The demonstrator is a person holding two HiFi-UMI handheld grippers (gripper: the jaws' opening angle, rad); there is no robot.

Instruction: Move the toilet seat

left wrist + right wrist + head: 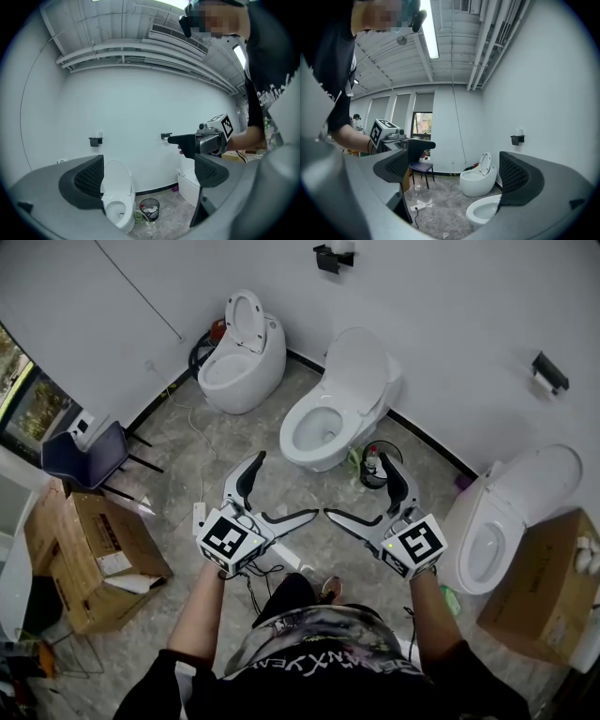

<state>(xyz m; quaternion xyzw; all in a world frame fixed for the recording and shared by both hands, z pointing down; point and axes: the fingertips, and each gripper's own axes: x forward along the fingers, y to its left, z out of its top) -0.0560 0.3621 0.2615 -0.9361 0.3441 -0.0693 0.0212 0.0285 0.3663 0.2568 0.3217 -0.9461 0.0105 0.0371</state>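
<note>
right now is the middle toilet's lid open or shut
Open: the lid stands raised behind the exposed bowl.

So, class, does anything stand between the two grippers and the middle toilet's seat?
Nothing visible does. Only bare floor lies between the open left gripper and right gripper and the toilet seat. The waste bin stands beside the bowl, to its right.
</note>
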